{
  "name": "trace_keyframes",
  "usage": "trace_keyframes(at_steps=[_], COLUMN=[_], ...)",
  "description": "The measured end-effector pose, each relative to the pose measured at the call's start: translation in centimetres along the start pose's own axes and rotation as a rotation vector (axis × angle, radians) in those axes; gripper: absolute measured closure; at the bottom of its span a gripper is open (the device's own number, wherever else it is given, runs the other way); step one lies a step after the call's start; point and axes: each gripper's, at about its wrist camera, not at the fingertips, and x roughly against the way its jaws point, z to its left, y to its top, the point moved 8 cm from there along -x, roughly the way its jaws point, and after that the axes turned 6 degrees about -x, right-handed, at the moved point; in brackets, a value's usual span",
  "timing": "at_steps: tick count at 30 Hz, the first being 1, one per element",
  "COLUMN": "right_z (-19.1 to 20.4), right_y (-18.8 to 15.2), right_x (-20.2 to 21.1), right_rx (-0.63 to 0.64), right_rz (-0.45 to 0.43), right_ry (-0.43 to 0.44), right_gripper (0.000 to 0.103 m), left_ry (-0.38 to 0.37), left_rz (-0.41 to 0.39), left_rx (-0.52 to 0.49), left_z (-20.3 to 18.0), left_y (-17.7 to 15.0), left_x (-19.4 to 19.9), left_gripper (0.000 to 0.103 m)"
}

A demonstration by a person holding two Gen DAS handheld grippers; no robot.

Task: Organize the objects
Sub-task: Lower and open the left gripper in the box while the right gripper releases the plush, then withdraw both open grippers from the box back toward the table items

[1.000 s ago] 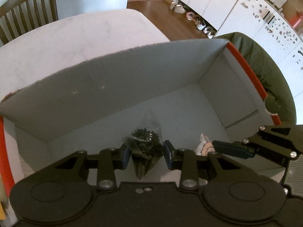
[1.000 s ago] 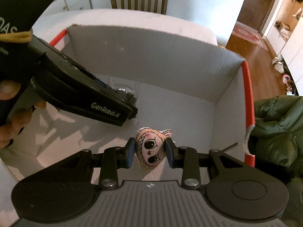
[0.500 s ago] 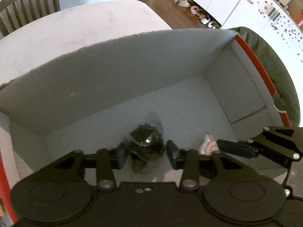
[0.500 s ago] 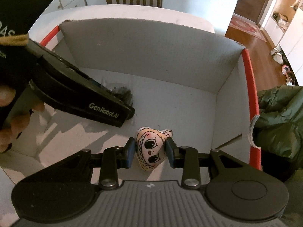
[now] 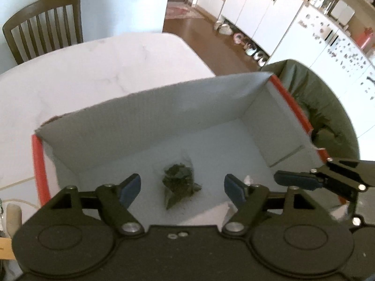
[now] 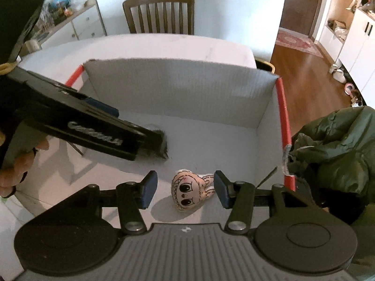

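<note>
A clear bag of dark bits (image 5: pixel 179 179) lies on the floor of the white cardboard box (image 5: pixel 145 117) with red-taped edges. My left gripper (image 5: pixel 182 187) hangs above it, open, its blue pads well apart from the bag. In the right wrist view a small pink plush face (image 6: pixel 187 190) lies on the box floor (image 6: pixel 211 147). Over it my right gripper (image 6: pixel 184 190) is open, touching nothing. The left gripper's body (image 6: pixel 77 126) crosses the left of that view, with a hand (image 6: pixel 14 166) on it, hiding most of the bag.
The box sits on a white marble table (image 5: pixel 93 70). A wooden chair (image 6: pixel 159 11) stands behind the table. A green jacket (image 6: pixel 337 149) hangs just right of the box. White cabinets (image 5: pixel 257 7) and wooden floor lie beyond.
Both grippers have opened and lifted back. The bag has dropped from the left one and the plush from the right one; both now lie on the box floor.
</note>
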Motion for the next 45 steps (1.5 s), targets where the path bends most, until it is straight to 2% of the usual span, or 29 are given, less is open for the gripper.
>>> trace_keyframes(at_steps=[4, 16, 22, 24, 28, 33, 38, 45], right_z=[0.1, 2.1, 4.1, 4.8, 6.7, 9.9, 12.9, 16.6], right_y=[0.7, 1.1, 0.5, 0.3, -0.2, -0.5, -1.1, -2.0], right_x=[1.7, 7.7, 10.2, 11.0, 12.5, 13.9, 15.0, 15.6], right_rx=[-0.007, -0.022, -0.052, -0.065, -0.090, -0.100, -0.126, -0.132], right_rz=[-0.042, -0.172, -0.237, -0.256, -0.291, -0.332, -0.360, -0.398], right_ry=[0.018, 0.031, 0.025, 0.028, 0.053, 0.069, 0.095, 0.095], right_gripper=[0.045, 0.044, 0.044, 0.041, 0.036, 0.025, 0.022, 0.022], left_ry=[-0.006, -0.038, -0.043, -0.035, -0.020, 0.019, 0.046, 0.061], left_rz=[-0.045, -0.195, -0.272, -0.291, -0.328, -0.381, -0.424, -0.470], left_rx=[-0.013, -0.031, -0.025, -0.034, -0.047, -0.071, -0.059, -0.011], left_z=[-0.3, -1.2, -0.4, -0.2, 1.0, 2.7, 4.8, 8.1], left_y=[-0.2, -1.4, -3.0, -3.9, -5.8, -8.1, -10.2, -12.8], left_x=[2.2, 9.5, 13.6, 14.8, 17.2, 20.3, 23.0, 25.9], left_gripper=[0.023, 0.022, 0.020, 0.019, 0.017, 0.010, 0.001, 0.001])
